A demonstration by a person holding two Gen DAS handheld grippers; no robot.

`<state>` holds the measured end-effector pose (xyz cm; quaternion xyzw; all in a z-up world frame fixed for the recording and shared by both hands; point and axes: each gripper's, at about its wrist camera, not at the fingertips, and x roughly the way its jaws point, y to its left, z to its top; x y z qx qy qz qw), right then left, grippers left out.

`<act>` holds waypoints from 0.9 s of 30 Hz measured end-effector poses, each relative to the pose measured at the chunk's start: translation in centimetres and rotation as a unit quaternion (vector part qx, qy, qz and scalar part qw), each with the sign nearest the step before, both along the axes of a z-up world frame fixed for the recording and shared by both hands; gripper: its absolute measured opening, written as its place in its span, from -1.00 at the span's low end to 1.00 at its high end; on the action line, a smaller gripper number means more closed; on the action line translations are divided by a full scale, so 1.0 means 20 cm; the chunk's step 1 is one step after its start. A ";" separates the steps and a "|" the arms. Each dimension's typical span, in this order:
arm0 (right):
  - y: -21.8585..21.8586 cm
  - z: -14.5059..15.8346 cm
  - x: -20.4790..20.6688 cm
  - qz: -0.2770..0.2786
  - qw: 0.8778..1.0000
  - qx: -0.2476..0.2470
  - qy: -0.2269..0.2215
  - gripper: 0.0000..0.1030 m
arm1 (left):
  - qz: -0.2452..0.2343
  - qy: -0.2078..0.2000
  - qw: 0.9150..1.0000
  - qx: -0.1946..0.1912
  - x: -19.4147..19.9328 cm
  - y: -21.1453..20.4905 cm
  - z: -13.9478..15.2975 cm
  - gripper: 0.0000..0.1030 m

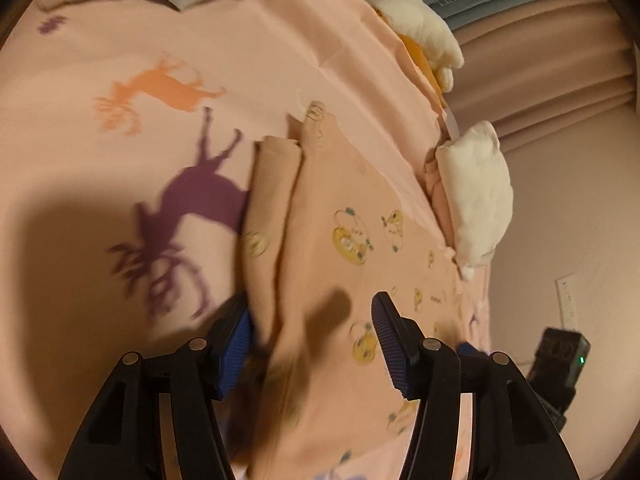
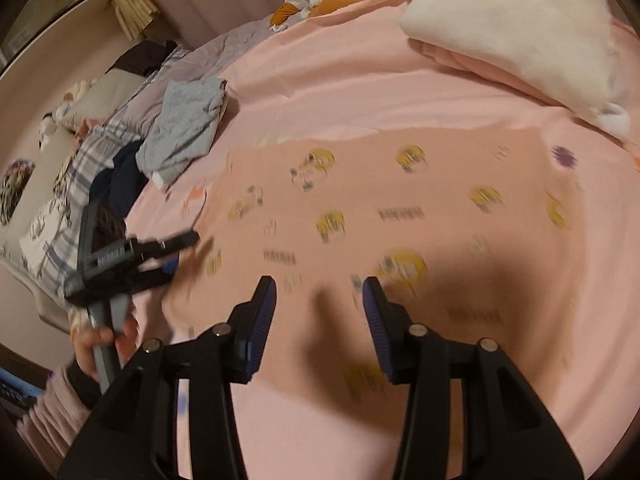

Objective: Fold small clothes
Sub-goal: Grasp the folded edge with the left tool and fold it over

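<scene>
Peach garment (image 1: pixel 320 208) lies flat on the bed (image 1: pixel 120 208), one edge folded over. Left hand-held gripper (image 1: pixel 312 340) and right hand-held gripper (image 2: pixel 320 320) both gape over it, holding nothing. I judge a fold just released; next: regrip an edge.

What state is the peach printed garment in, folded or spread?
Partly folded. The peach garment lies mostly flat on the pink sheet, but its left edge is turned over in a long fold. Neither tool grips it.

Bare sheet (image 2: pixel 320 80) beyond printed garment (image 2: pixel 360 200); grey clothes (image 2: pixel 184 132) left, white bundle (image 2: pixel 520 28) right.
</scene>
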<state>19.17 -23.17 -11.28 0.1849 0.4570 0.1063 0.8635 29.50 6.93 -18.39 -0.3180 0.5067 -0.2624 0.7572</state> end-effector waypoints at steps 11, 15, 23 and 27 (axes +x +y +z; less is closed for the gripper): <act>0.15 -0.19 0.53 -0.033 0.997 -0.040 0.050 -0.84 | -0.011 0.007 1.000 0.013 0.07 -0.06 -0.03 -0.81; 0.17 -0.21 0.55 -0.032 0.996 -0.060 0.061 -0.88 | -0.022 -0.007 0.999 0.047 0.07 -0.10 0.00 -0.85; 0.22 -0.07 0.21 0.031 0.997 -0.055 0.037 -0.82 | -0.025 -0.012 0.998 0.051 0.08 -0.09 0.05 -0.85; 0.27 -0.21 0.11 0.057 0.993 -0.077 0.072 -0.84 | -0.027 -0.014 0.998 0.057 0.06 -0.11 0.09 -0.85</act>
